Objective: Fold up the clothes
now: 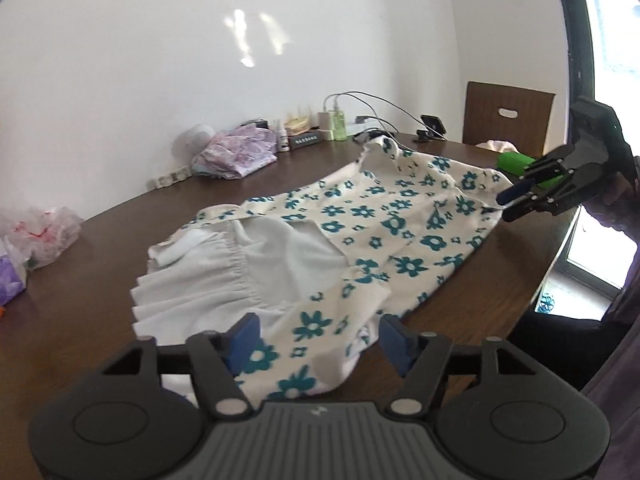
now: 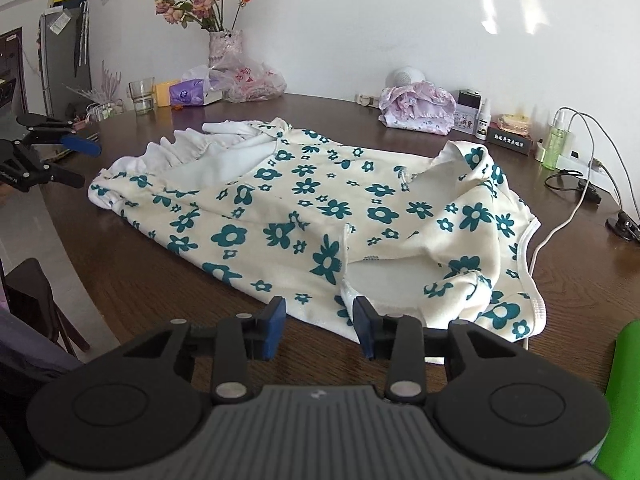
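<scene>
A cream garment [image 1: 360,220] printed with teal flowers lies spread flat on the dark wooden table [image 1: 92,300], its white ruffled hem [image 1: 208,276] turned up. My left gripper [image 1: 319,342] is open, its blue pads either side of the hem end just above the cloth. In the right wrist view it [image 2: 74,162] hovers by the hem, just off the garment [image 2: 304,200]. My right gripper [image 2: 319,322] is open at the sleeve end, with the cloth's edge lying between and just beyond its fingers. In the left wrist view it [image 1: 510,204] sits at the sleeve's edge.
A crumpled lilac garment [image 2: 418,110], bottles [image 2: 556,144] and charger cables [image 2: 560,224] line the table's far side. A vase of dried roses [image 2: 224,46], a plastic bag [image 2: 252,80] and a glass [image 2: 142,94] stand at the far left. A brown chair [image 1: 508,116] and a green object [image 1: 514,162] are near the window.
</scene>
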### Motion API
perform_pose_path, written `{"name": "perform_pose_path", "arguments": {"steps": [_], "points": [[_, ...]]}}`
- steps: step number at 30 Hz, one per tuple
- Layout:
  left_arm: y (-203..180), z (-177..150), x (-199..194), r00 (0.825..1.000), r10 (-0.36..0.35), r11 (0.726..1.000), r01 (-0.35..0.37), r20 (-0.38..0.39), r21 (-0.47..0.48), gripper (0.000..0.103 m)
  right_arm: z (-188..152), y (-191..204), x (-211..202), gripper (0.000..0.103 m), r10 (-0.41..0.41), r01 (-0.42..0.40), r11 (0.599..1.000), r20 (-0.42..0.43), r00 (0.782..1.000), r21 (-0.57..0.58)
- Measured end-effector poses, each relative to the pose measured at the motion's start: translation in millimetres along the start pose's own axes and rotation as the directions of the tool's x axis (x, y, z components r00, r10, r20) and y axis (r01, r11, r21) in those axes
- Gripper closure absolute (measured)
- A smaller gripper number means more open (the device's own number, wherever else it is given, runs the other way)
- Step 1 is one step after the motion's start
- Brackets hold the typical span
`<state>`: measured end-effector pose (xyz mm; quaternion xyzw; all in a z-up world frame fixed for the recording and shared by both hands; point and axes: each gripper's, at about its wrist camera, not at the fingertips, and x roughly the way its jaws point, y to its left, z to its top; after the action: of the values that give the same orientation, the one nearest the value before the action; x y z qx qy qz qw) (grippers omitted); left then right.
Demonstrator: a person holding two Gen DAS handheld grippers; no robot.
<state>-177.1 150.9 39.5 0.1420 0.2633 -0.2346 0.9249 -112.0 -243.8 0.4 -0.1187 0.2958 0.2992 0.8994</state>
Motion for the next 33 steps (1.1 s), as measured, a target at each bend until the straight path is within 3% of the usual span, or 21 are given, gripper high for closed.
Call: {"name": "perform_pose_path", "arguments": {"steps": [3, 5, 7, 9, 11, 12, 13, 15, 23, 27, 33], "points": [[3.9, -5.4, 11.3, 1.000, 0.007, 1.000, -0.007, -0.019, -0.013, 0.035, 1.1, 3.4, 8.5, 0.066, -0.016, 0.015, 0.999, -0.022, 1.000, -0.041], [6.5, -9.0, 18.8, 0.999, 0.012, 1.000, -0.012, -0.032, -0.022, 0.042, 3.0, 2.9, 11.8, 0.066, -0.017, 0.016, 0.999, -0.019, 1.000, -0.044], [9.2, -12.6, 26.4, 0.999, 0.016, 0.999, -0.017, -0.045, -0.031, 0.077, 4.9, 2.1, 15.3, 0.066, -0.020, 0.019, 0.999, -0.015, 1.000, -0.047], [11.8, -16.2, 33.9, 0.998, 0.020, 0.999, -0.023, -0.058, -0.039, 0.090, 5.7, 0.8, 19.6, 0.066, -0.019, 0.019, 0.999, -0.010, 1.000, -0.049], [16.1, -15.9, 35.9, 0.998, 0.035, 0.998, -0.038, -0.061, -0.052, 0.095, 3.3, -0.4, 21.0, 0.074, 0.007, -0.007, 0.999, 0.011, 1.000, -0.043], [17.2, -15.4, 36.4, 0.997, 0.036, 0.998, -0.039, -0.062, -0.053, 0.097, 2.0, -0.9, 21.7, 0.089, 0.021, -0.020, 0.999, 0.021, 1.000, -0.040], [16.9, -15.2, 35.9, 0.997, 0.035, 0.998, -0.038, -0.062, -0.047, 0.098, 0.9, -1.0, 21.9, 0.098, 0.029, -0.028, 0.999, 0.028, 0.999, -0.039], [12.6, -15.0, 29.2, 0.998, 0.028, 0.999, -0.030, -0.062, -0.041, 0.099, -0.6, 0.6, 18.8, 0.101, 0.032, -0.031, 0.999, 0.025, 0.999, -0.043], [0.7, -18.7, -38.0, 0.998, 0.067, 0.991, -0.065, 0.009, -0.121, 0.099, -20.2, 18.6, -31.2, 0.101, 0.142, -0.143, 0.990, 0.069, 0.987, -0.004], [0.8, -13.4, -46.4, 0.994, 0.096, 0.984, -0.087, 0.056, -0.154, 0.099, -12.1, 23.6, -47.7, 0.101, 0.152, -0.151, 0.988, 0.110, 0.982, -0.021], [23.8, 37.1, -10.7, 0.996, 0.076, 0.997, -0.077, 0.037, 0.014, 0.099, 26.5, 4.2, -33.8, 0.101, 0.126, -0.123, 0.992, 0.095, 0.987, -0.041]]}}
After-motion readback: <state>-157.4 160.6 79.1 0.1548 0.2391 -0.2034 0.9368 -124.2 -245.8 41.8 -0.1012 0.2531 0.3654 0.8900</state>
